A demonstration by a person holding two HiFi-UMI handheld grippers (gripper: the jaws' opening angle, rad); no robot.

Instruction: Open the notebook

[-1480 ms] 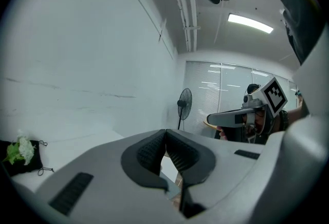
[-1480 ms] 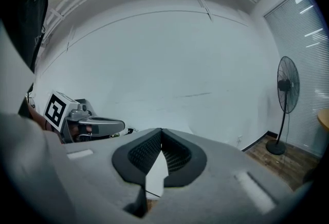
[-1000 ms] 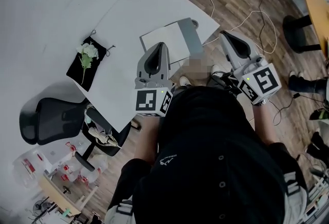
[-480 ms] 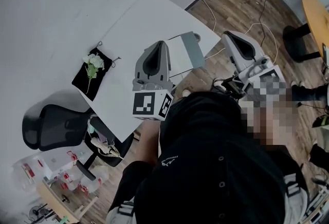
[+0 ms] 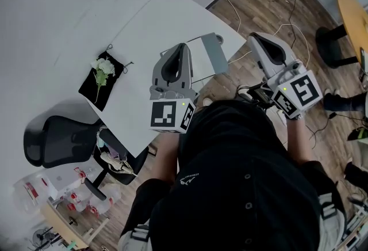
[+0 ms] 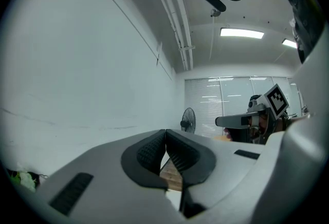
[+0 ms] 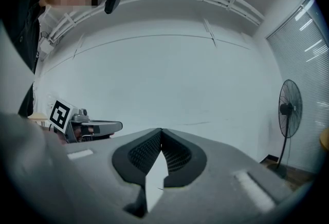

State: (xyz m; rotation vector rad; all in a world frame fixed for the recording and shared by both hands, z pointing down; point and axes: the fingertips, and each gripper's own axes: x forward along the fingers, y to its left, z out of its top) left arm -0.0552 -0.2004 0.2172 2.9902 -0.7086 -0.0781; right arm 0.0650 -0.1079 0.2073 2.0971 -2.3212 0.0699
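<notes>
Both tongs are pressed together, tip to tip, with nothing between them. The left tongs (image 5: pixel 180 49) are held over the table (image 5: pixel 138 31), and in the head view they cover the left part of the notebook (image 5: pixel 199 60). The right tongs (image 5: pixel 257 40) are beyond the table edge at the notebook's 3 o'clock, over floor. The notebook lies flat near the table corner, one pale face up with a grey strip along its right side. I judge it shut, though its covered part leaves that unconfirmed. A flower (image 5: pixel 102 67) on a black cloth lies well apart at its 9 o'clock. Risks noted: shut tips cannot take a cover, and prodding with them would slide the book, which sits close to the edge at 3 o'clock and could go over. Lifting the cover with nothing holding the book down may raise the whole book. Both gripper views face the wall and show no notebook, so aim rests on the head view alone.
</notes>
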